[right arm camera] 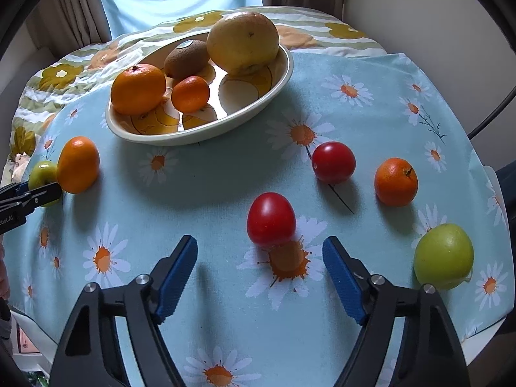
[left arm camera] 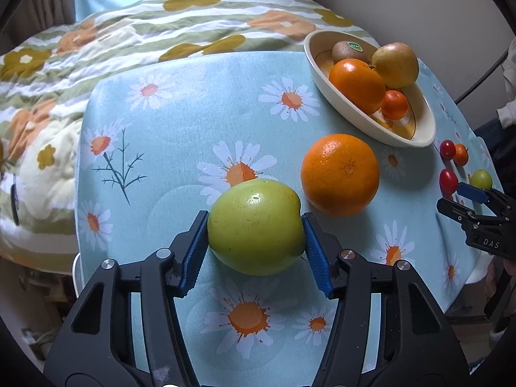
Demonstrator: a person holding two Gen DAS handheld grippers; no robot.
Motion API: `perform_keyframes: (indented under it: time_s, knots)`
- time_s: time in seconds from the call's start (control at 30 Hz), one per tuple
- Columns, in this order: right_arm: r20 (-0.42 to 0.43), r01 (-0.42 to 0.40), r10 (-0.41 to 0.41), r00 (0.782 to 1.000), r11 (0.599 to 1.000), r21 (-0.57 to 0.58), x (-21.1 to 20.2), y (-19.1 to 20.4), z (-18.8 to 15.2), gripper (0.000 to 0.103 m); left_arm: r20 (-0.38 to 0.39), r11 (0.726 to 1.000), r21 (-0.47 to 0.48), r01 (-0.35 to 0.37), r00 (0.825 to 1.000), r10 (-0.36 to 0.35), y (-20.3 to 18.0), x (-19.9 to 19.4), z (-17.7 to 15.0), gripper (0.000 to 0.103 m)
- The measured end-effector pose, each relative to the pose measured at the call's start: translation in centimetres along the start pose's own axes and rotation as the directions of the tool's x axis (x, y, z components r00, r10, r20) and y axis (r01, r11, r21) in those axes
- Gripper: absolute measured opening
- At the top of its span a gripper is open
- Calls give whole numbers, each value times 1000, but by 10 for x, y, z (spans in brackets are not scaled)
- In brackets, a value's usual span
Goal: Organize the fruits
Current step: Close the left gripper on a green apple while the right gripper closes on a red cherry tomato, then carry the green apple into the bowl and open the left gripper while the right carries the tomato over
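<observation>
The left gripper (left arm camera: 254, 225) has both blue pads against the sides of a green apple (left arm camera: 254, 225), jaws closed onto it at about the fruit's widest girth; whether the apple is lifted or resting on the tablecloth (left arm camera: 180, 129) cannot be told. The bowl (left arm camera: 416, 135) lies at 2 o'clock from this gripper, already holding a kiwi, a pear and two oranges. A large orange (left arm camera: 339, 174) sits at 1 o'clock, just beside the apple and near the direct line to the bowl; in my judgement the carry must clear it.

The right gripper (right arm camera: 259, 267) is wide open and holds nothing. A red tomato (right arm camera: 271, 219) lies at 12 o'clock, just ahead of the fingertips. A second tomato (right arm camera: 333, 162), a small mandarin (right arm camera: 395, 181) and a small green apple (right arm camera: 443, 256) lie at 1 to 3 o'clock, apart from one another.
</observation>
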State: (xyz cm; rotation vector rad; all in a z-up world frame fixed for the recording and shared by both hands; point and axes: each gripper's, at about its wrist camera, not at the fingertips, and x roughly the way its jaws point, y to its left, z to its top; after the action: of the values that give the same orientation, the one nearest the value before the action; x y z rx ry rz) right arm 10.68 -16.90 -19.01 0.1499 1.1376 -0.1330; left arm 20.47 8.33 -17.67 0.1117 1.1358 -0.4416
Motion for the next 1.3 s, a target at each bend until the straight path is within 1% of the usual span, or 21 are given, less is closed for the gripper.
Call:
perform_keyframes:
  time_s: [0.07,0.23,0.37,0.57,0.67,0.73,0.77,1.0,1.3]
  knots:
    - [0,4,-4,1000,1000,1,1,1,1,74,1,1000,2,1,1000,-1,1,0,0,61]
    - [-6,10,-10,1000,1000,4,5,1,4,64,1,1000,1,2,1000,-2,1,0,0,61]
    - [-1,17,-17,1000,1000,2,8,0,6,61,1,1000,4,-1,1000,1,0,-1,1,60]
    - [12,20,-20,1000,1000,-13,8,1,10,50,2,1000,7,-11,1000,11,-1,-3,-3,60]
    - [16,19,-18,1000,1000,-25,7,3,10,43,3,1000,2,-18,1000,18,0,-5,-6,60]
    - [21,22,-21,1000,999,-38,6,5,10,31,5,1000,-4,-23,1000,23,0,-6,-8,60]
    - [24,23,-22,999,999,-48,5,6,10,27,7,1000,-7,-24,1000,24,0,-7,-9,60]
    - [50,-2,7,999,996,-84,-6,8,12,27,32,999,-32,-37,999,38,-3,-20,-15,60]
    - [92,-45,57,994,991,-127,-33,6,16,27,90,996,-65,-58,994,63,-19,-54,-19,60]
